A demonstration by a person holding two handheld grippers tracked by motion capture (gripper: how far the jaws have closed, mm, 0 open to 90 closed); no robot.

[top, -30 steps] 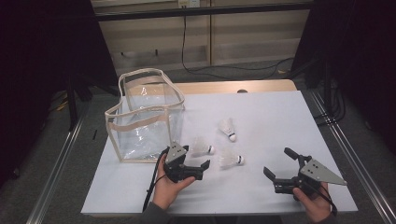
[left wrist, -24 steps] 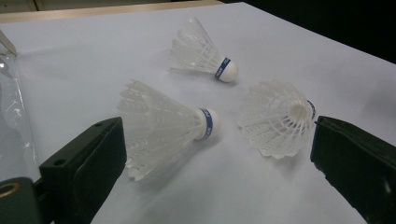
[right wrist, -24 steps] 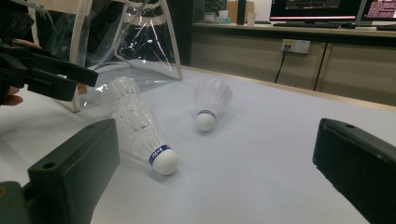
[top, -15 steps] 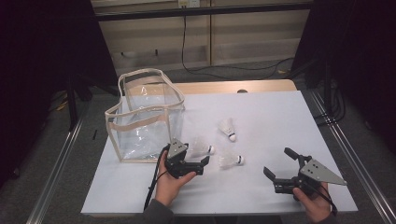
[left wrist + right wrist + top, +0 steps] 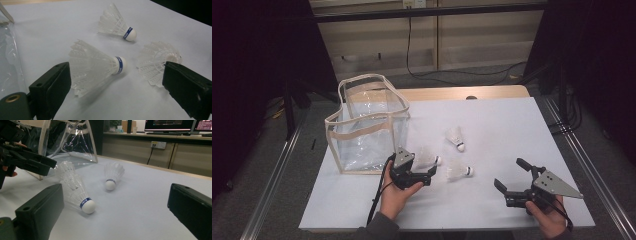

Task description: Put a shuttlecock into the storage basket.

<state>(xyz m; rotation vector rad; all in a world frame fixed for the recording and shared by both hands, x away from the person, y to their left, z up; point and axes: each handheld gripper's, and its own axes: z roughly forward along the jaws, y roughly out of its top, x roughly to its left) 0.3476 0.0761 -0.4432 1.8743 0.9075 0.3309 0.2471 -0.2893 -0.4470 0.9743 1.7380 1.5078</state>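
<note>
High view: we hold the left gripper (image 5: 426, 169) low, jaws closing around a shuttlecock (image 5: 428, 159) untouched, beside the clear bag (image 5: 362, 125); the right gripper (image 5: 511, 176) rests open on the bench (image 5: 502, 120).

The clear bag (image 5: 10, 57) is running off the left gripper view's edge beside the left jaw. A right-hand jaw is covering part of the nearest shuttlecock's (image 5: 157, 62) feathers; its cork is barely showing.
</note>
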